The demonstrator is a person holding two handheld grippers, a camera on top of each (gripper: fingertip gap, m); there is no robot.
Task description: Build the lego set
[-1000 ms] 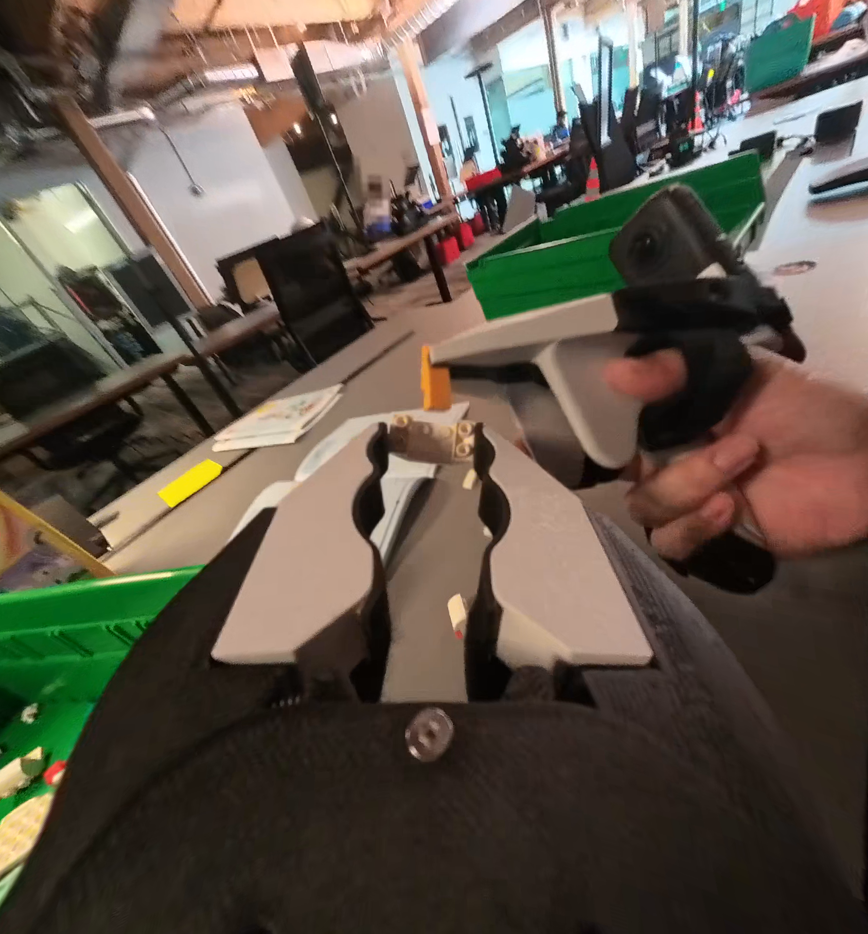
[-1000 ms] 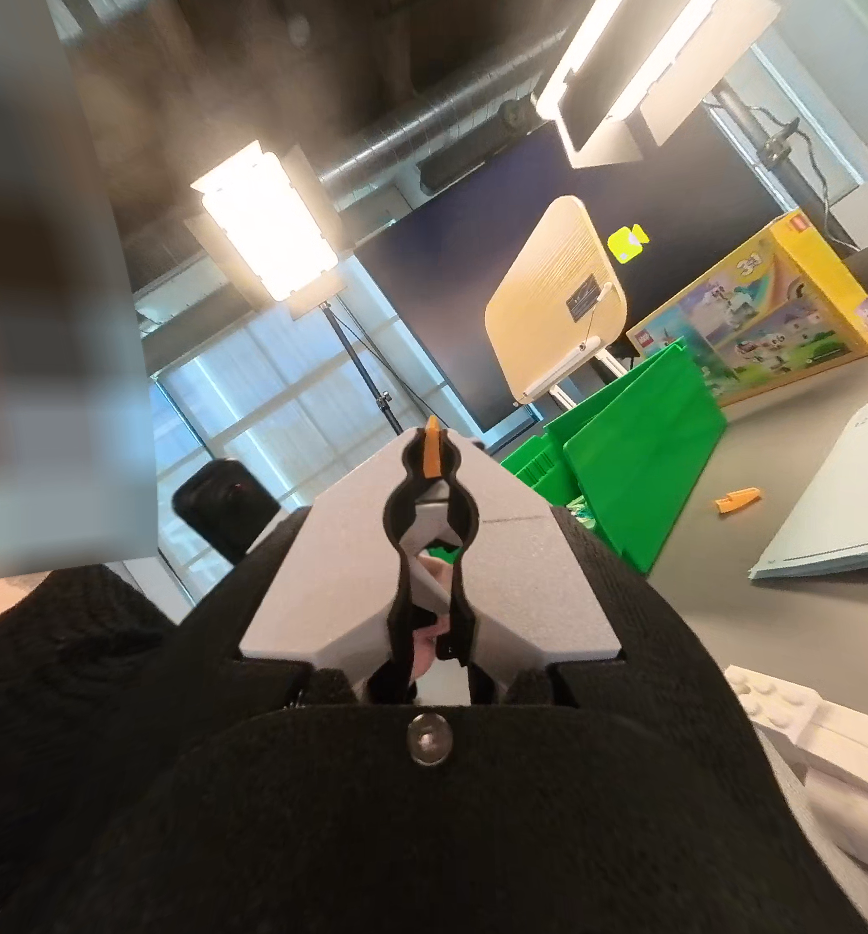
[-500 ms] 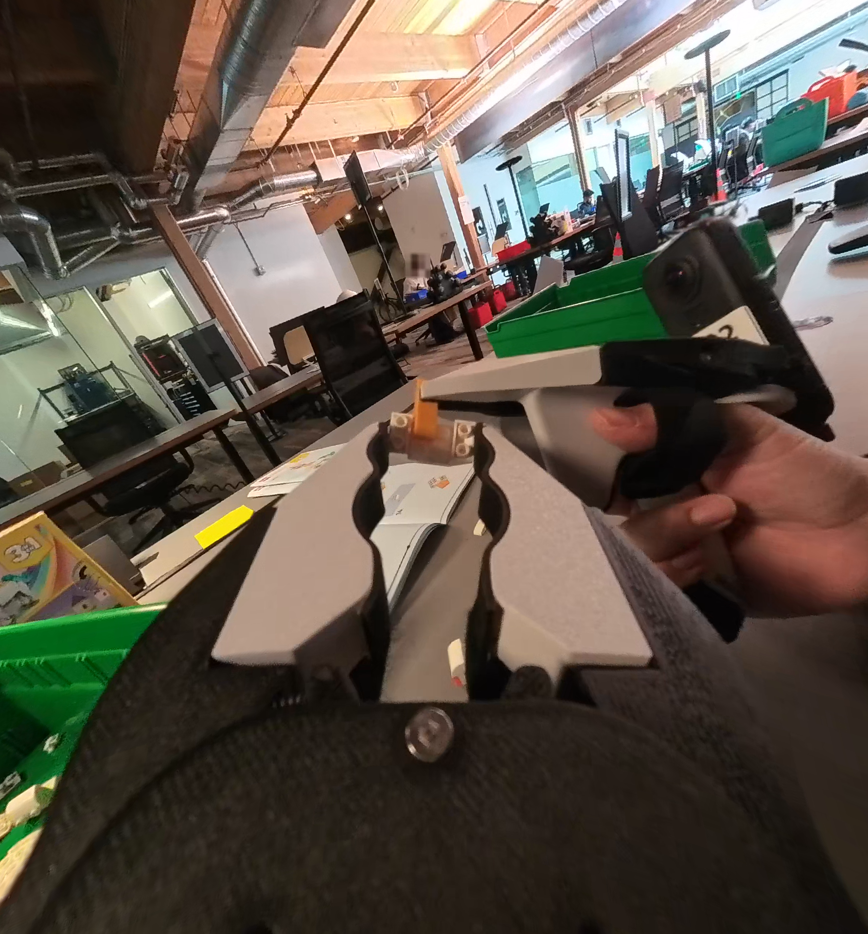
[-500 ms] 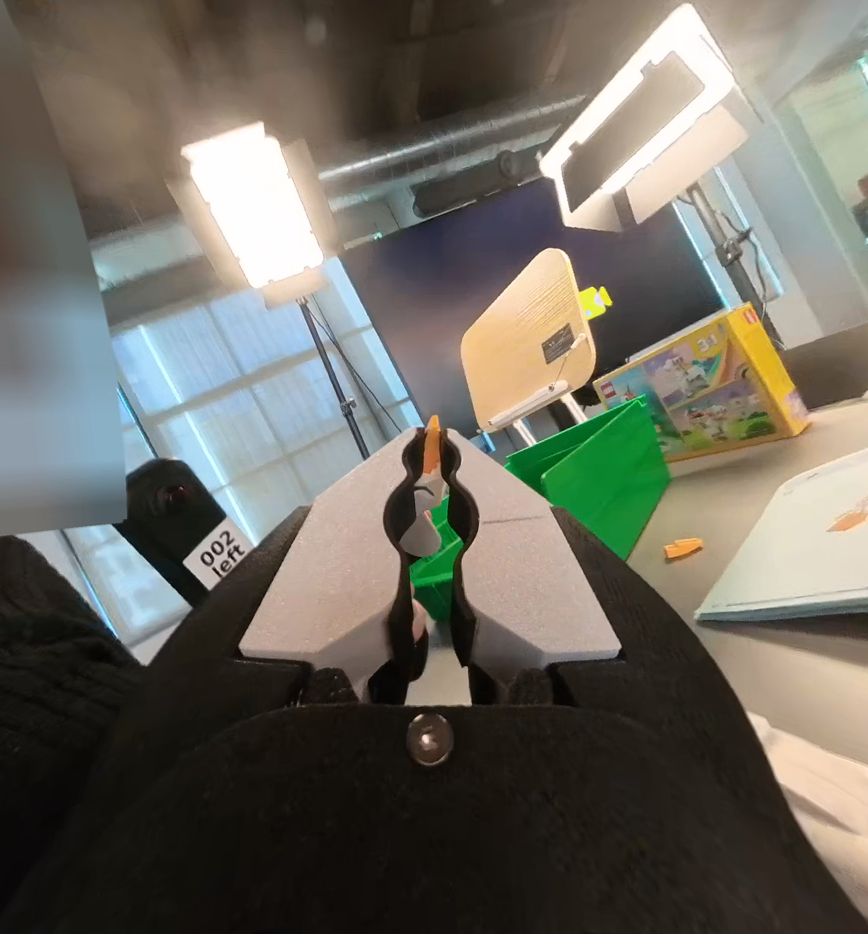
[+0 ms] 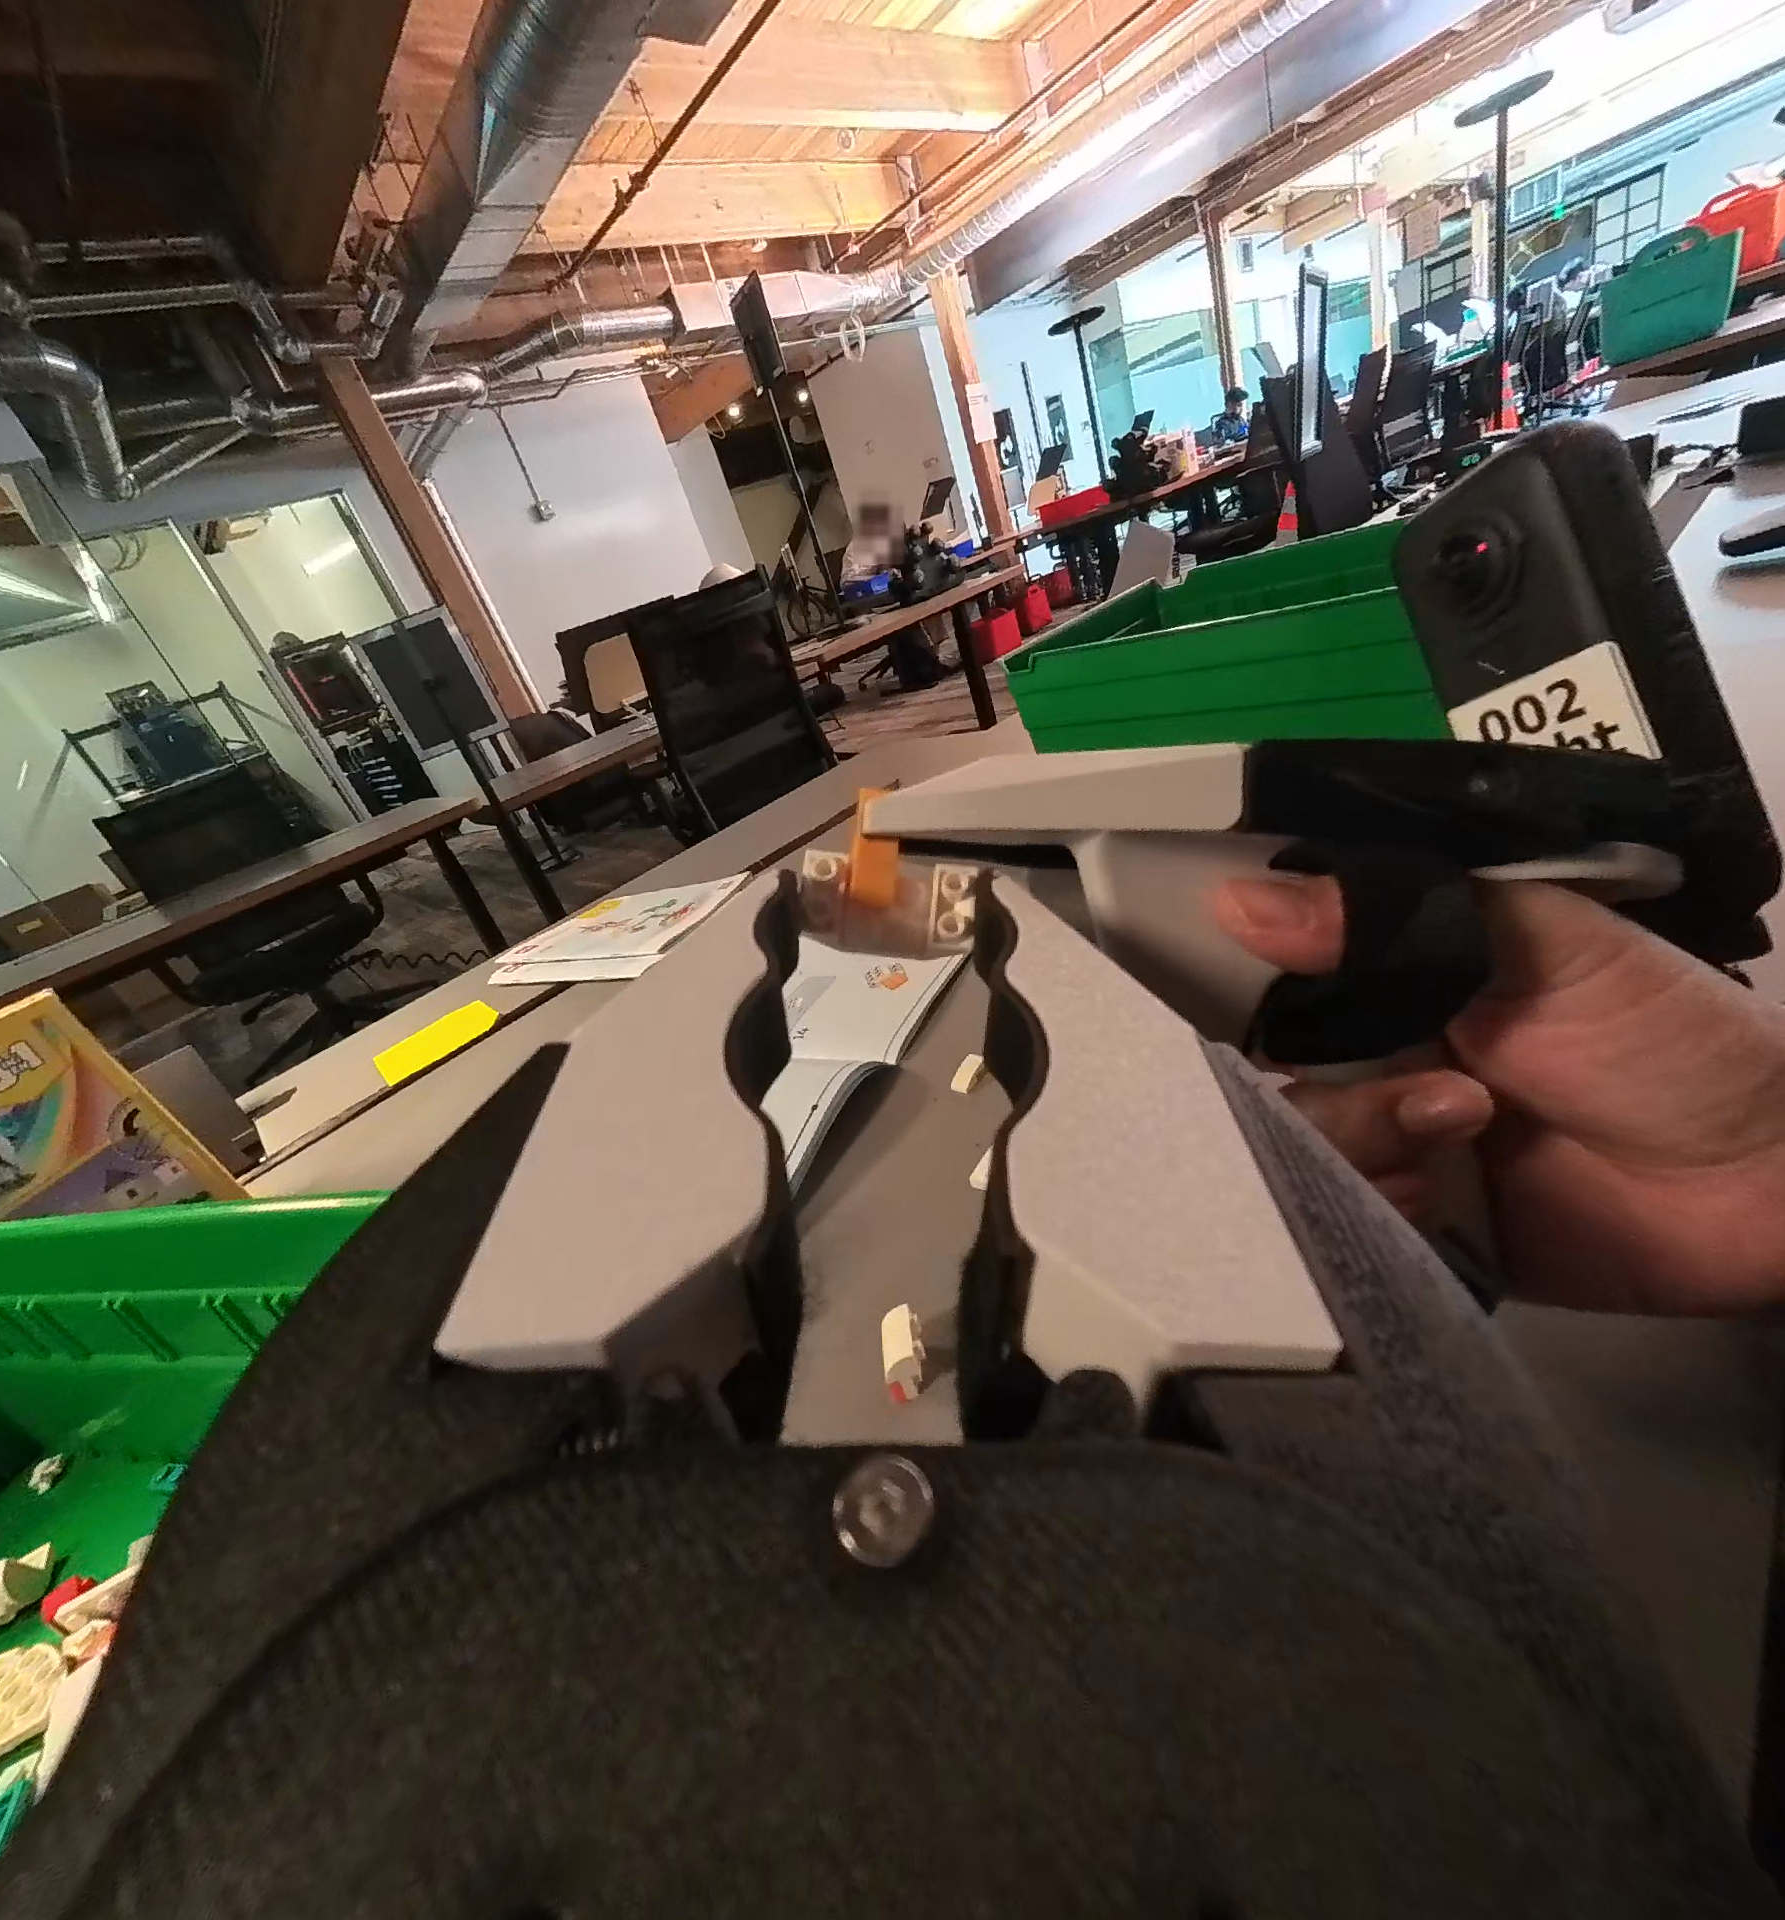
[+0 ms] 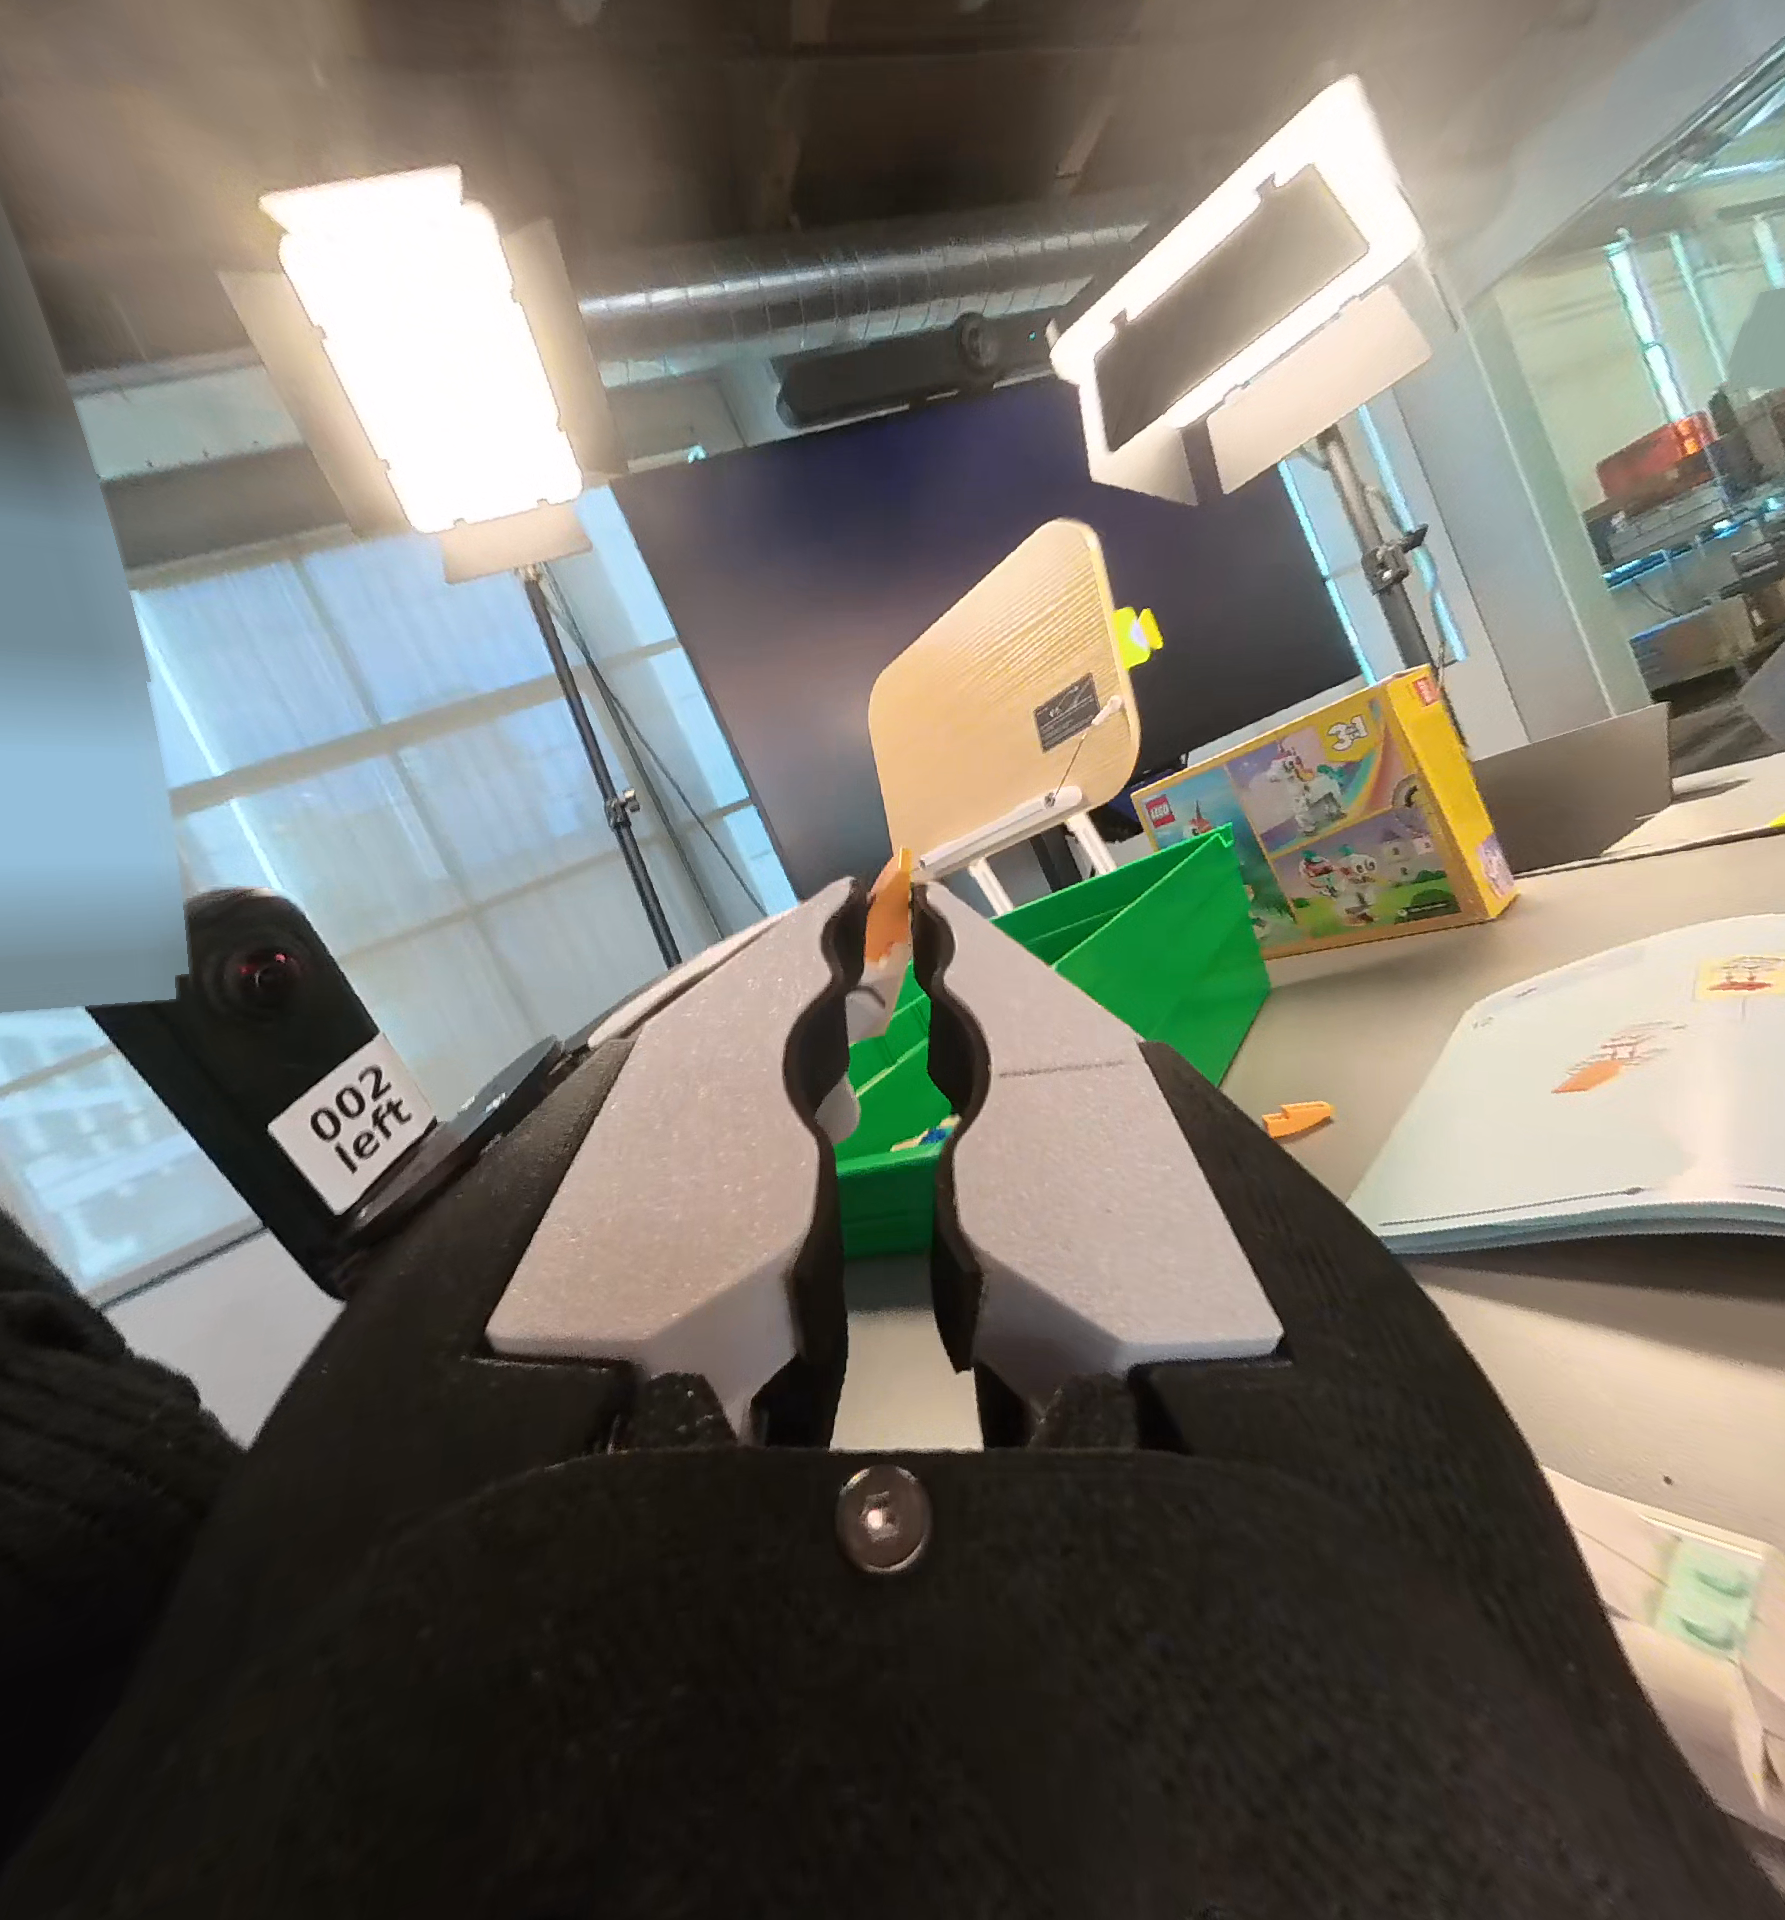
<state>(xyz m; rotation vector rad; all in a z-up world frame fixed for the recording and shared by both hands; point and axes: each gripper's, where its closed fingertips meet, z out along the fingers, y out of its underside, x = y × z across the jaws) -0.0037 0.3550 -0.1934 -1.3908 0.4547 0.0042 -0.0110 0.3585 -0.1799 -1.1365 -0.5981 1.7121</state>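
Observation:
My left gripper (image 5: 883, 914) is shut on a small tan-and-white lego assembly (image 5: 919, 920), held up above the grey table (image 5: 1646, 1455). My right gripper (image 6: 890, 906) is shut on a small orange piece (image 6: 886, 923). In the left wrist view the right gripper (image 5: 877, 821) comes in from the right, held by a hand (image 5: 1615, 1122), and its orange piece (image 5: 872, 868) stands on top of the assembly, touching it. An open instruction booklet lies on the table in the left wrist view (image 5: 846, 1018) and in the right wrist view (image 6: 1636, 1081).
A green bin (image 5: 88, 1351) with loose bricks sits at lower left, another green bin (image 5: 1220, 665) behind. The yellow lego box (image 6: 1335, 821) and a green bin (image 6: 1106, 997) stand beyond. A loose orange piece (image 6: 1298, 1117) and small white pieces (image 5: 903, 1345) lie on the table.
Both grippers have lifted and tilted up. The orange piece in the right gripper has come down from beside the assembly onto its top.

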